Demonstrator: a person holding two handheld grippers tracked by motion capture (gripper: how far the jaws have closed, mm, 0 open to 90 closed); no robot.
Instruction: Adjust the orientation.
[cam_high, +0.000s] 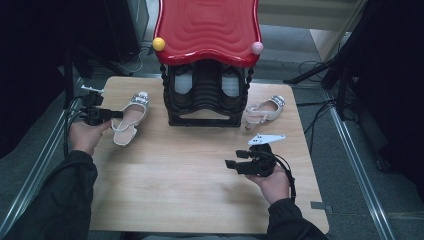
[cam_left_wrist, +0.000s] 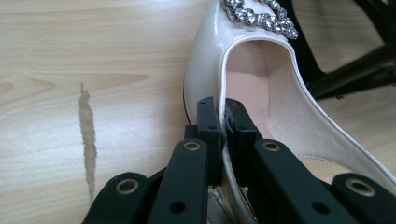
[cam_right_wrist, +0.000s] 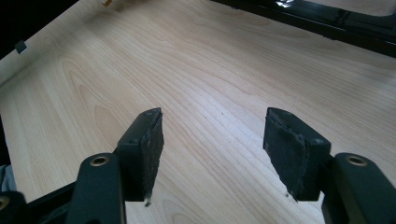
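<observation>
The white shoe (cam_high: 131, 117), at the left of the frame beside the black rack (cam_high: 206, 97), is clamped at its side rim by the left gripper (cam_high: 119, 114). The right gripper (cam_high: 231, 163) is held agape over bare table (cam_high: 175, 180) at lower right.

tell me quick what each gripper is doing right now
Left gripper: shut on the side wall of the glossy white high-heeled shoe with the rhinestone buckle.
Right gripper: open, holding nothing, above the light wooden table.

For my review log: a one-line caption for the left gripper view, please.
Left gripper shut on the side wall of a white shoe on the table.
</observation>
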